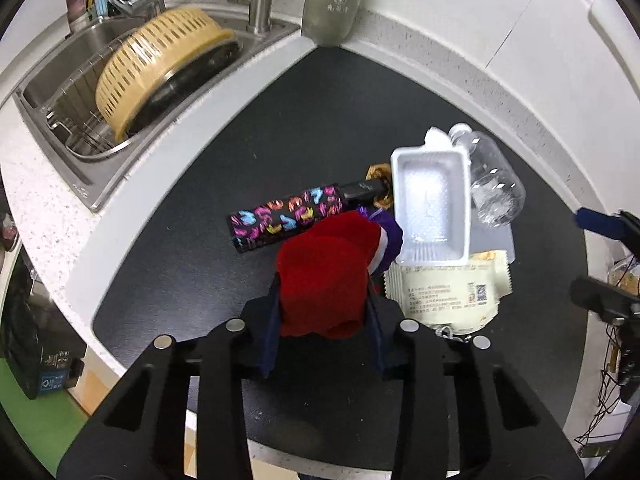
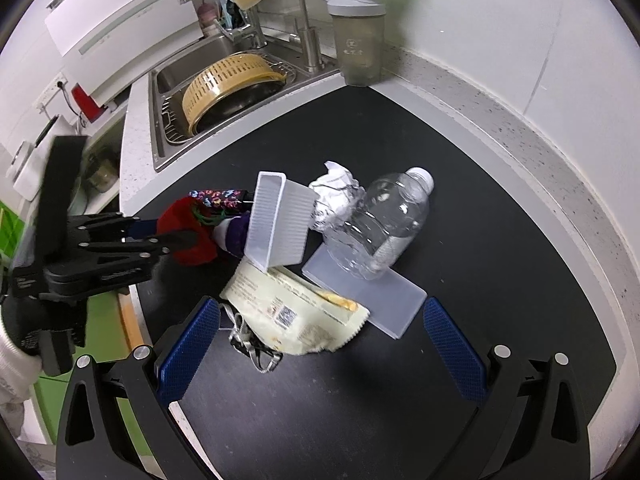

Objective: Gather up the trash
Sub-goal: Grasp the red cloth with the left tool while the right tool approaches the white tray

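A heap of trash lies on the black mat (image 2: 460,184). It holds a white plastic tray (image 1: 430,208) tipped on its side (image 2: 280,220), a clear bottle (image 2: 384,224), crumpled paper (image 2: 336,196), a cream snack wrapper (image 2: 288,304), a translucent lid (image 2: 368,292) and a black tube with a colourful print (image 1: 288,216). My left gripper (image 1: 324,300) is shut on a red cloth (image 1: 324,272) at the heap's left side, also seen in the right wrist view (image 2: 176,232). Purple fabric (image 1: 390,236) lies beside the cloth. My right gripper (image 2: 320,332) hangs open above the wrapper, touching nothing.
A steel sink (image 2: 160,92) at the back left holds a yellow colander (image 2: 228,84) by the taps. A grey shaker cup (image 2: 358,36) stands at the back corner. A crumpled silver scrap (image 2: 252,344) lies by the wrapper. The counter's front edge runs close below both grippers.
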